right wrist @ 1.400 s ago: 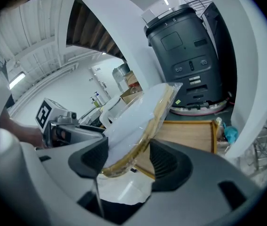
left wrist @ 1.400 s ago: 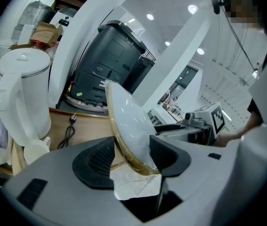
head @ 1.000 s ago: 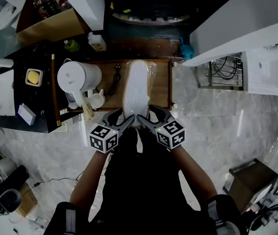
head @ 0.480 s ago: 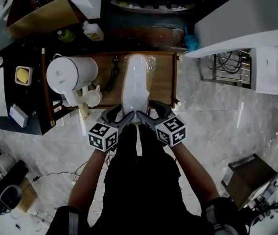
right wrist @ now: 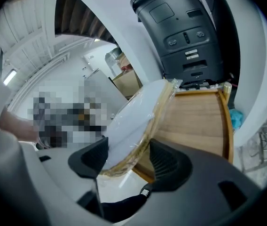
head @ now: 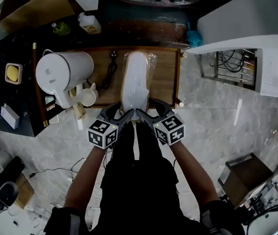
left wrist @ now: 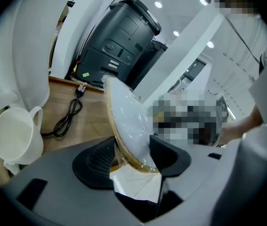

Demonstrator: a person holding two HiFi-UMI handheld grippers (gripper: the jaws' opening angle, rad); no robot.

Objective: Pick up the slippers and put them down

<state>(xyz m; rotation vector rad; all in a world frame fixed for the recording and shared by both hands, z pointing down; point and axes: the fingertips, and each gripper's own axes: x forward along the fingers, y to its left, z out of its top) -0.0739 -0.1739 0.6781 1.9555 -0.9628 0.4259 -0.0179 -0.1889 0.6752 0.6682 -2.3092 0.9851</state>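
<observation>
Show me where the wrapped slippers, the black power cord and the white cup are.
wrapped slippers [head: 136, 80]: head view, middle of the white top side.
black power cord [left wrist: 72, 108]: left gripper view, on the doubled strand below the plug.
white cup [left wrist: 13, 136]: left gripper view, middle of its body.

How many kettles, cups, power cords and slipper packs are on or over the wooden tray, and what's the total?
White kettle: 1
White cup: 1
Black power cord: 1
Wrapped slippers pack: 1
Total: 4
</observation>
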